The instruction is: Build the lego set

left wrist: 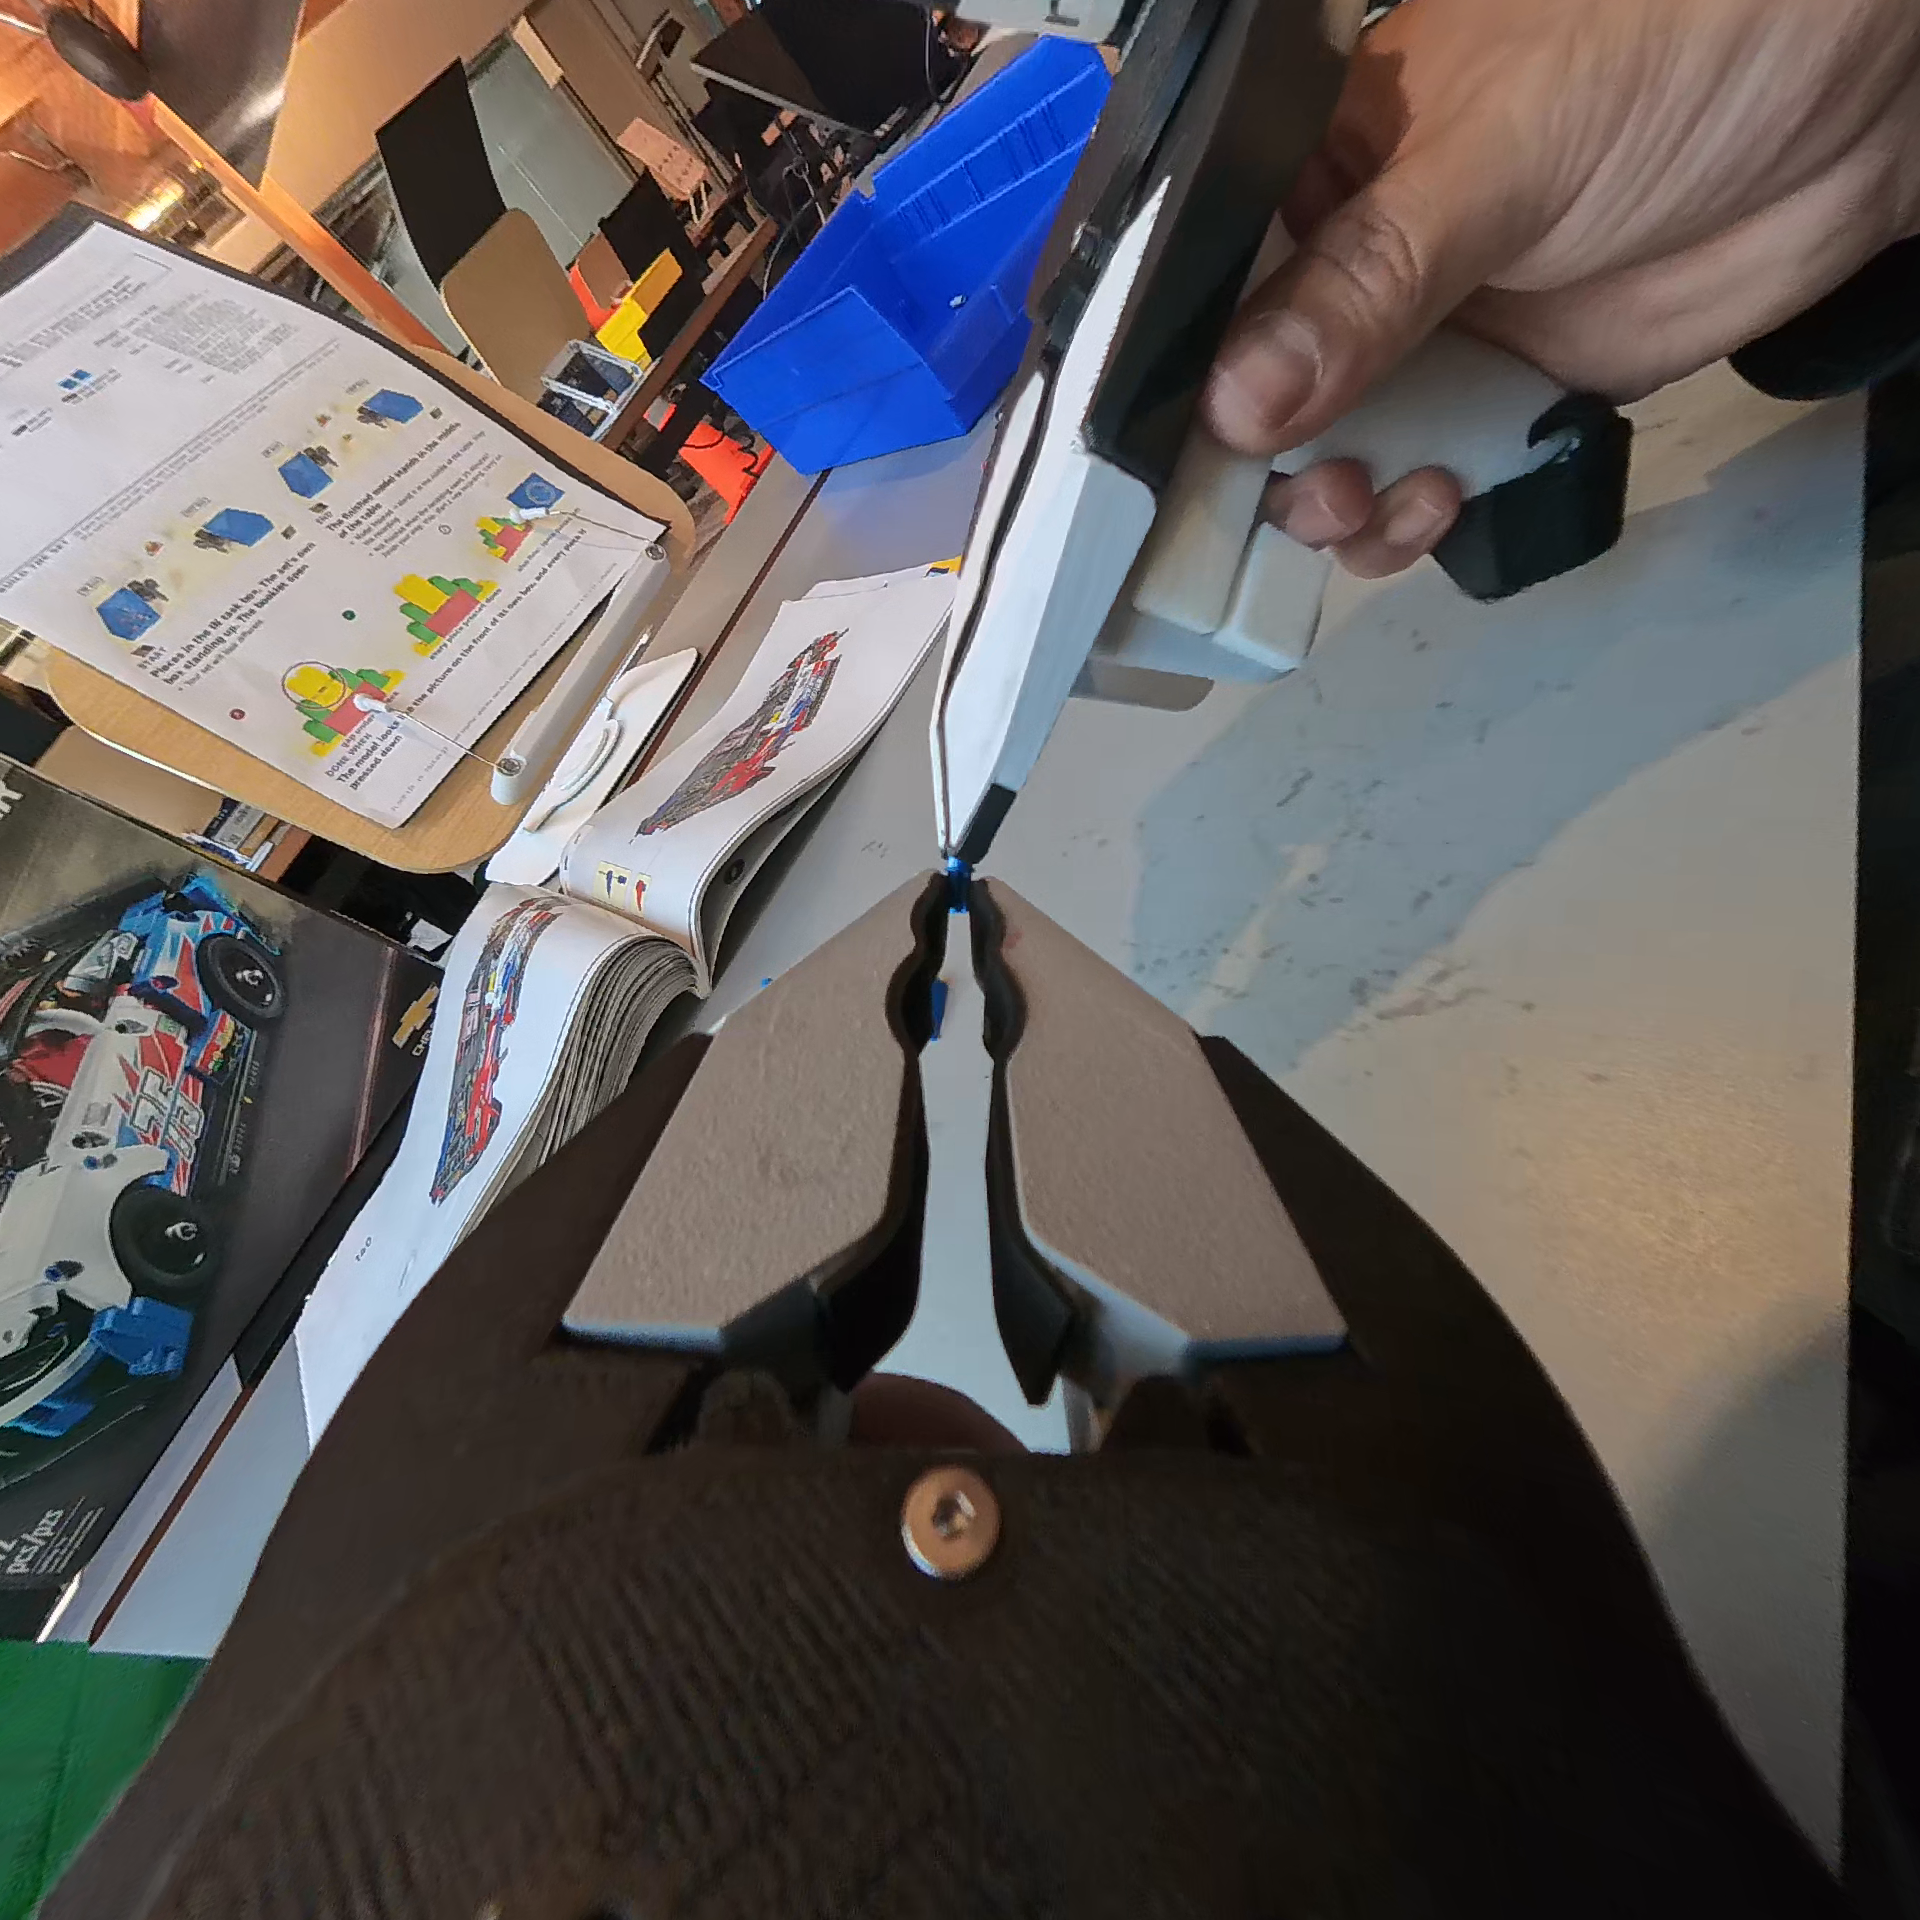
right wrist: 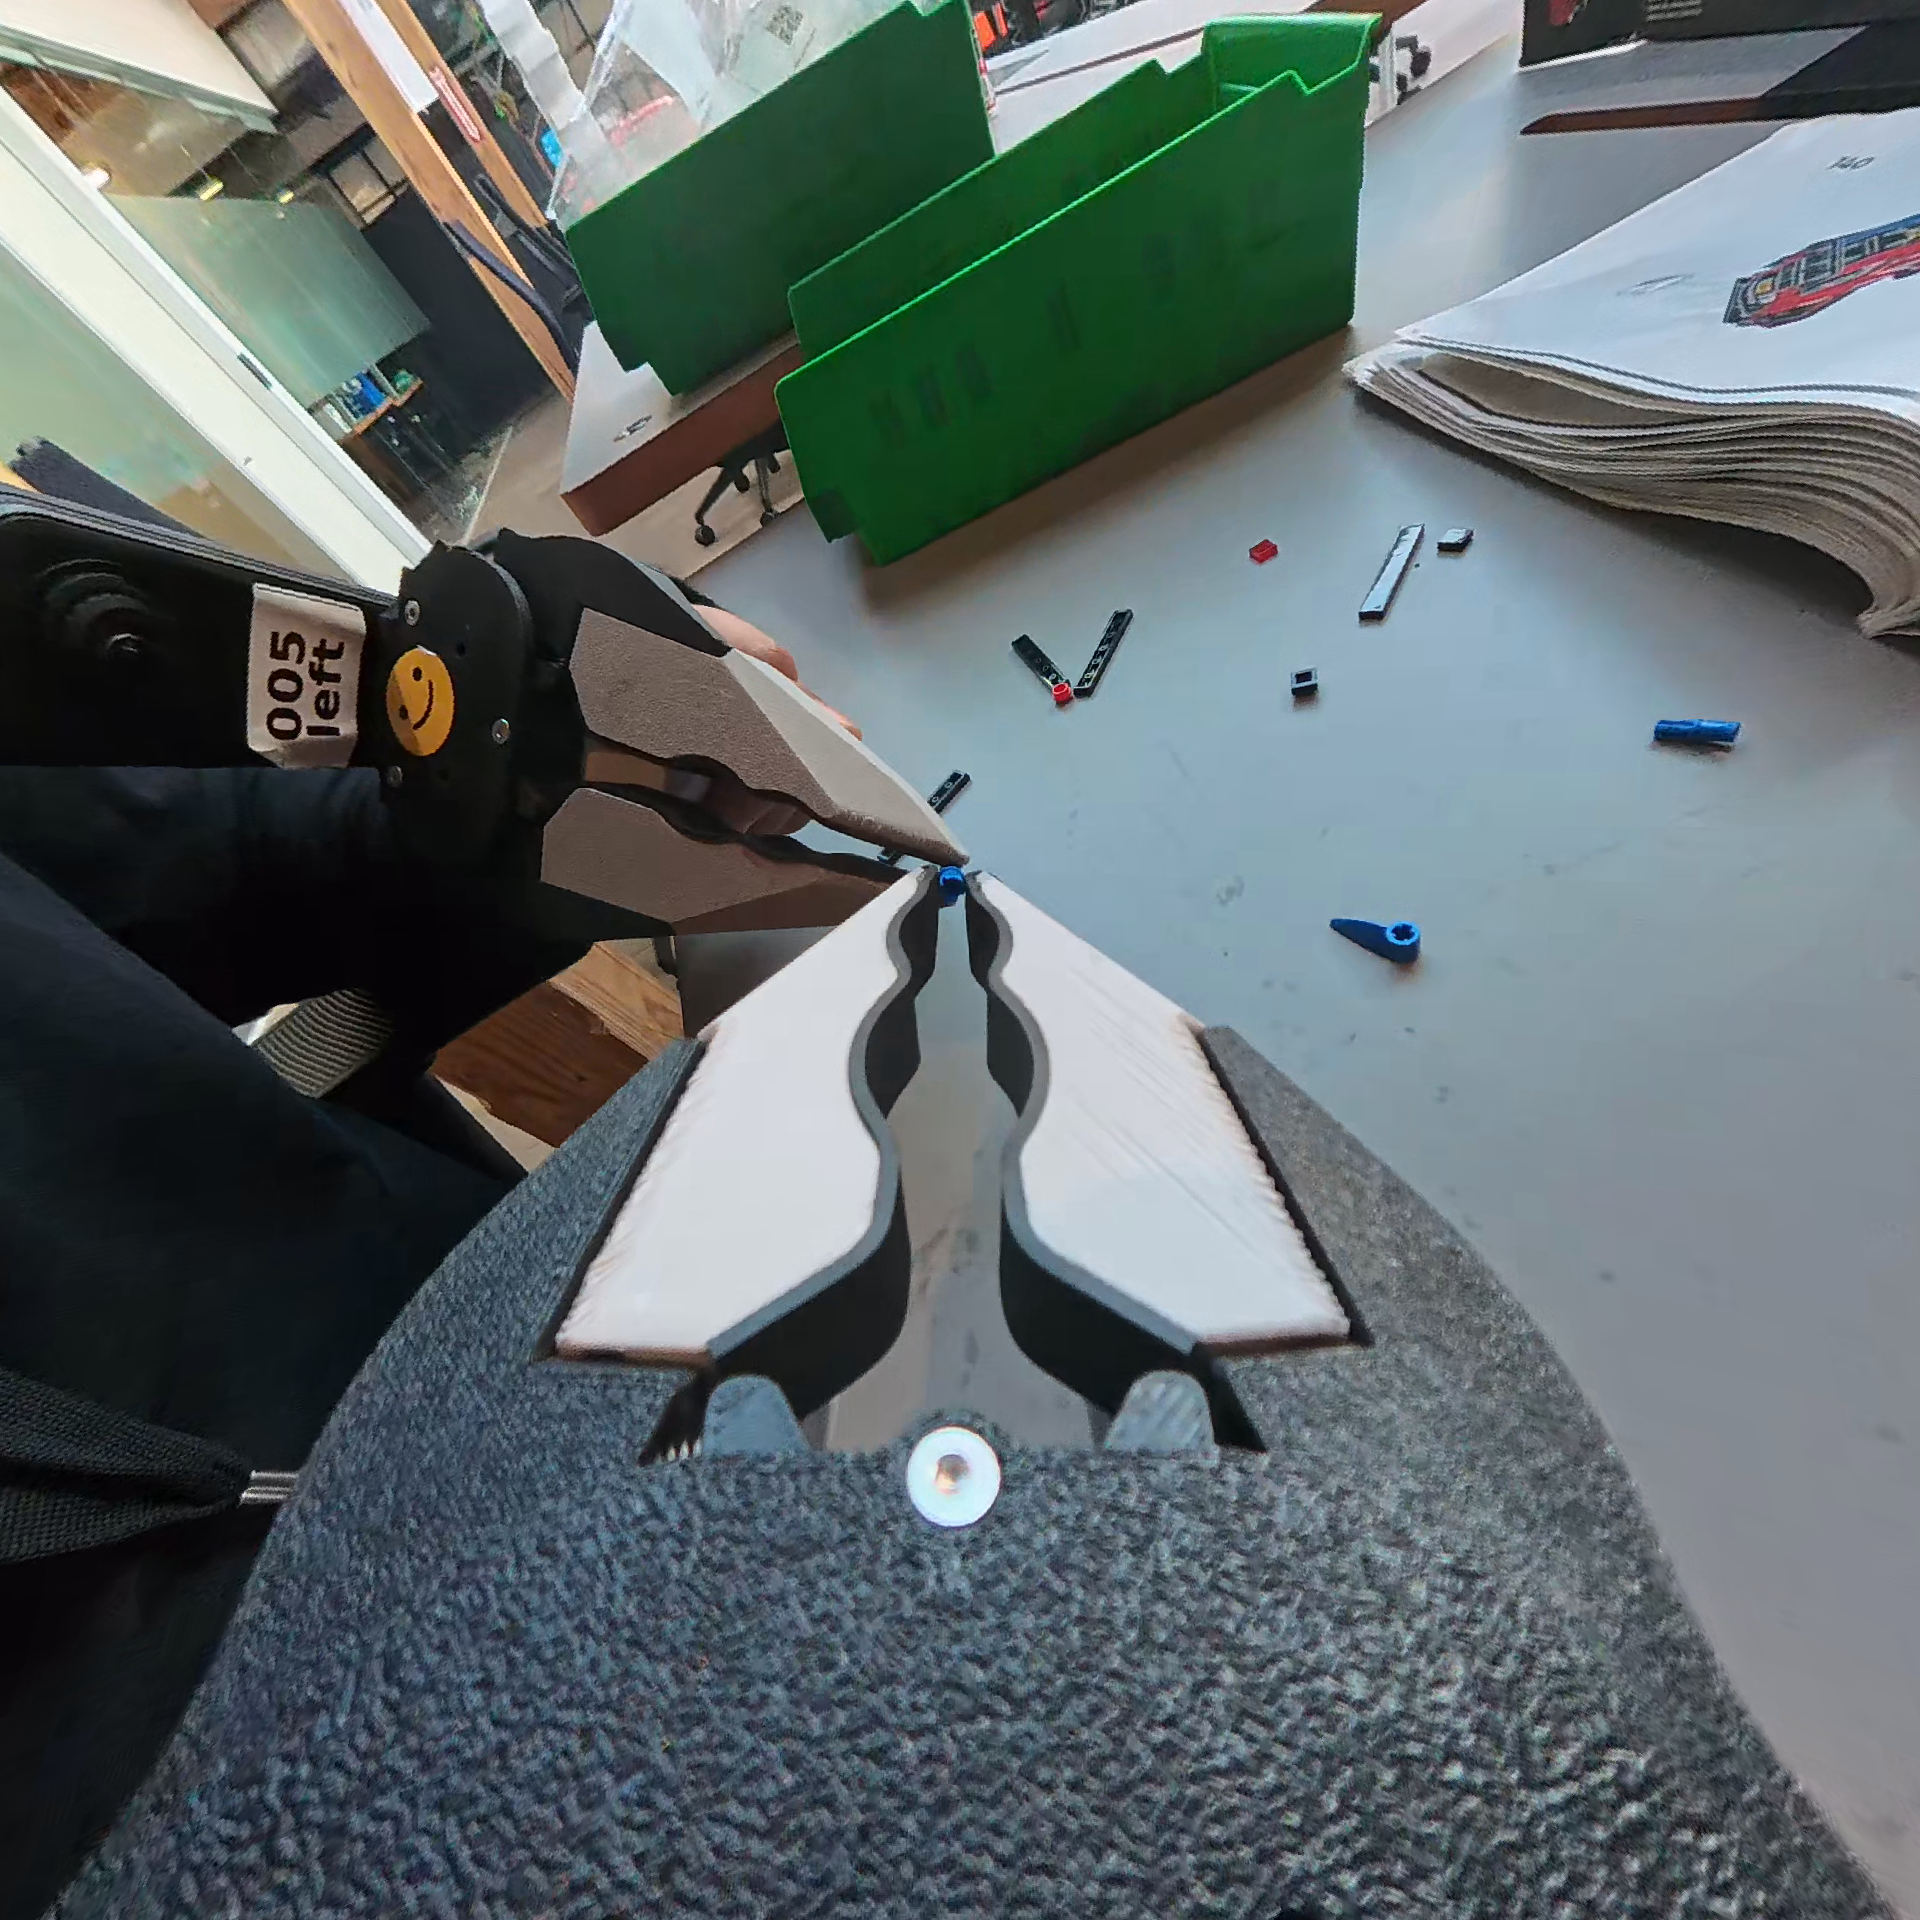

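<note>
A small blue Lego pin (right wrist: 948, 881) sits between the tips of my right gripper (right wrist: 948, 885), whose fingers are closed on it above the grey table (right wrist: 1507, 1195). My left gripper (left wrist: 956, 896) is also closed on the blue pin (left wrist: 956, 891). The two grippers meet tip to tip. In the left wrist view the right gripper (left wrist: 961, 844), held by a hand (left wrist: 1558, 208), comes down from the upper right. In the right wrist view the left gripper (right wrist: 940, 857) comes in from the left. Most of the pin is hidden by the fingertips.
Loose pieces lie on the table: a blue pin (right wrist: 1696, 730), a blue lever piece (right wrist: 1377, 938), black plates (right wrist: 1103, 649), a black beam (right wrist: 1390, 571), a red tile (right wrist: 1262, 551). Green bins (right wrist: 1091, 312) stand behind them. An open booklet (left wrist: 623, 987), the set's box (left wrist: 156, 1143), a blue bin (left wrist: 904, 281) and an instruction sheet (left wrist: 260, 499) are to the left. My two grippers' fingertips are within a few centimetres of each other.
</note>
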`<state>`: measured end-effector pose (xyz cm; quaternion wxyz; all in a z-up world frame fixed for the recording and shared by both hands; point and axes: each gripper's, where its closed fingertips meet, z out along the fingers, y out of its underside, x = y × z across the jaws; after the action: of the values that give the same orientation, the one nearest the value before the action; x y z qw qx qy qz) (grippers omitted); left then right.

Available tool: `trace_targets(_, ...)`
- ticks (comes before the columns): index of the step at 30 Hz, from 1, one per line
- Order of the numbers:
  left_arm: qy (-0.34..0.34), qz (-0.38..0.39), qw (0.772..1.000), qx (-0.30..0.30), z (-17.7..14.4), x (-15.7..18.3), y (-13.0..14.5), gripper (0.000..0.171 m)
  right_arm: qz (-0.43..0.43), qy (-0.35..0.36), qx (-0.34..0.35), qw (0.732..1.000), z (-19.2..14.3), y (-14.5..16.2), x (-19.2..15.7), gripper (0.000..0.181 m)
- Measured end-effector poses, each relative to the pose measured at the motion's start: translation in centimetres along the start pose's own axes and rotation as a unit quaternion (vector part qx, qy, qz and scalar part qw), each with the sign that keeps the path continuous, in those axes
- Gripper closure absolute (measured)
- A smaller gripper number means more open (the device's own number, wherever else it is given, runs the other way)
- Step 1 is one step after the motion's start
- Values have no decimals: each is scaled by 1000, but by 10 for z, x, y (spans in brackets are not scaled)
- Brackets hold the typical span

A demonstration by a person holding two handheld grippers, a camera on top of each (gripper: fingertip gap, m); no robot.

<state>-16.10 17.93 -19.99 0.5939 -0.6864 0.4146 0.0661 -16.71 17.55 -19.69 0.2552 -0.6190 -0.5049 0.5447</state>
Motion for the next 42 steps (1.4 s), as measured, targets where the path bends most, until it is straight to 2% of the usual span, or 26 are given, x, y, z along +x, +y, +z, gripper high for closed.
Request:
trace_targets(8,-10,26,1000,-14,1,1,4,171,-3,-2,-10,1000,3,4,3,178)
trace_targets(10,-2,10,1000,-19,0,2,7,171,-15,3,-21,1000,5,6,4,178)
trace_targets(13,41,-66,995,-60,-3,4,26,161,-45,39,-65,996,7,13,16,178)
trace_targets(16,93,-131,979,-124,-6,17,54,152,-50,47,-125,990,11,24,21,178)
trace_targets(20,117,-122,971,-168,-3,31,69,145,-53,52,-192,979,21,37,22,178)
trace_targets(24,125,-113,969,-181,4,38,73,150,-50,50,-227,971,28,48,21,178)
trace_targets(31,146,-123,966,-174,10,41,72,166,-19,52,-239,970,31,57,25,178)
trace_targets(42,118,-72,976,-171,9,42,71,167,11,49,-211,976,29,60,21,178)
